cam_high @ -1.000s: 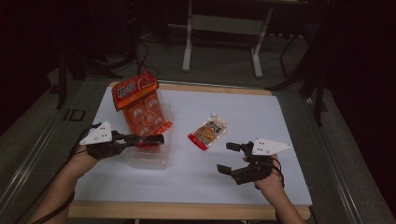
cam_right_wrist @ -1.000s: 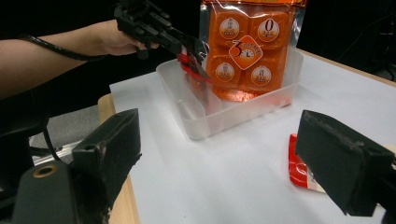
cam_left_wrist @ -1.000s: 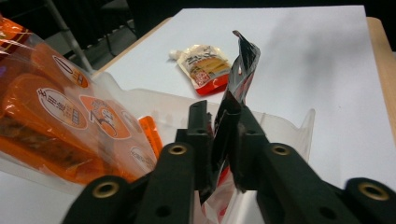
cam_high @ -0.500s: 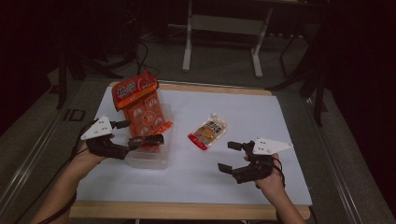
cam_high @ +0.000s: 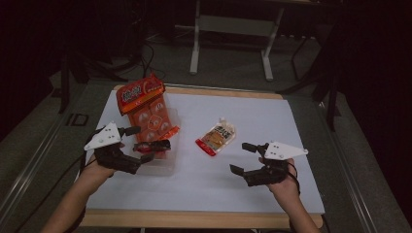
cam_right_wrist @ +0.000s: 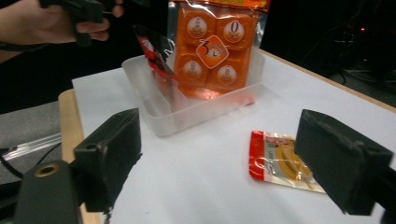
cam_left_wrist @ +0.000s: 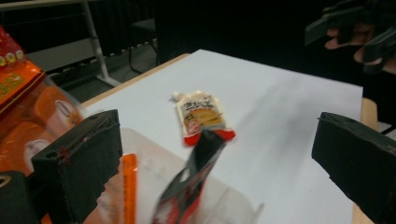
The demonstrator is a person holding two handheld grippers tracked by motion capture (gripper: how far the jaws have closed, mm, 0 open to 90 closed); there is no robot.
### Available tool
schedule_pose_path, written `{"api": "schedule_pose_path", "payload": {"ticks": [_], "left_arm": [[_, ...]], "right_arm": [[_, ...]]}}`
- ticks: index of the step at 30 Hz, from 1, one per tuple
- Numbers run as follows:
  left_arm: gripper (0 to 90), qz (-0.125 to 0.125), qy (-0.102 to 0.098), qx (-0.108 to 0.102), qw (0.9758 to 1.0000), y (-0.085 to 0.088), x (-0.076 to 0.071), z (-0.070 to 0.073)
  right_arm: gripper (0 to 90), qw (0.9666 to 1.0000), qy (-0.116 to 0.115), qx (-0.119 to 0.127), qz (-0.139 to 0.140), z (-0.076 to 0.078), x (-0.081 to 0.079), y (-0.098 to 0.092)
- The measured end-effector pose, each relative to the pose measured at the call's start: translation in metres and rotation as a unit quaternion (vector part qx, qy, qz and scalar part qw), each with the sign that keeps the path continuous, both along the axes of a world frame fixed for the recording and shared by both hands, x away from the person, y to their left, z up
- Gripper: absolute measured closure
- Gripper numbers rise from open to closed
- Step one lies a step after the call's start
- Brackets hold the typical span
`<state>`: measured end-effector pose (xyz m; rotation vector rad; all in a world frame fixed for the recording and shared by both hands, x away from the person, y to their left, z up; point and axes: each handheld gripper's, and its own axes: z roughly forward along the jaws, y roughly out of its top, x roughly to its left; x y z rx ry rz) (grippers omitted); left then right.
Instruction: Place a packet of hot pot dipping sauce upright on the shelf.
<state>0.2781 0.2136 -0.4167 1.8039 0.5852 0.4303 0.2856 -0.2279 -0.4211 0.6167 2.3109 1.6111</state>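
The left gripper (cam_high: 148, 138) is hovering over the clear plastic tub (cam_high: 163, 165), its jaws having just been opening and now standing wide, with the dark red sachet (cam_left_wrist: 191, 182) leaning upright in the tub between them (untouched by either pad). The right gripper (cam_high: 240, 158) is also gaping empty above the tabletop (cam_high: 272, 116), near the cream pouch (cam_high: 217, 137).

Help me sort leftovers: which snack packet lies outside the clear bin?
The pale spouted pouch with the red bottom edge, flat on the white mat. The large orange pack and dark red sachet sit in the bin.
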Motion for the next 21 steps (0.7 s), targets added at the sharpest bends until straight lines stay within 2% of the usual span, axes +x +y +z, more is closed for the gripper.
{"api": "schedule_pose_path", "payload": {"ticks": [3,4,7,13,16,18,21], "left_arm": [[2.3,-0.007,0.005,-0.01,0.9999,-0.007,-0.006,-0.001],[2.3,-0.006,0.005,-0.008,0.9999,-0.01,-0.008,-0.002],[2.3,-0.009,0.0,-0.012,0.9999,-0.017,-0.013,-0.004],[2.3,-0.013,-0.009,-0.035,0.9993,-0.027,-0.027,-0.007],[2.3,-0.014,-0.015,-0.039,0.999,-0.032,-0.034,-0.009],[2.3,-0.01,-0.018,-0.04,0.999,-0.036,-0.039,-0.011],[2.4,-0.001,-0.016,-0.046,0.9988,-0.041,-0.046,-0.016]], "right_arm": [[15.7,0.9998,-0.014,-0.004,-0.015,0.0,0.001,-0.001],[14.7,0.9997,-0.015,-0.004,-0.018,0.0,0.002,-0.002],[14.1,0.9993,-0.024,-0.01,-0.027,0.001,0.004,-0.003],[13.3,0.9984,-0.043,-0.016,-0.033,0.004,0.006,-0.004],[12.9,0.9981,-0.043,-0.016,-0.042,0.006,0.008,-0.003],[12.0,0.9983,-0.034,-0.014,-0.046,0.007,0.012,-0.003],[11.3,0.9979,-0.033,-0.015,-0.054,0.006,0.018,-0.003]]}}
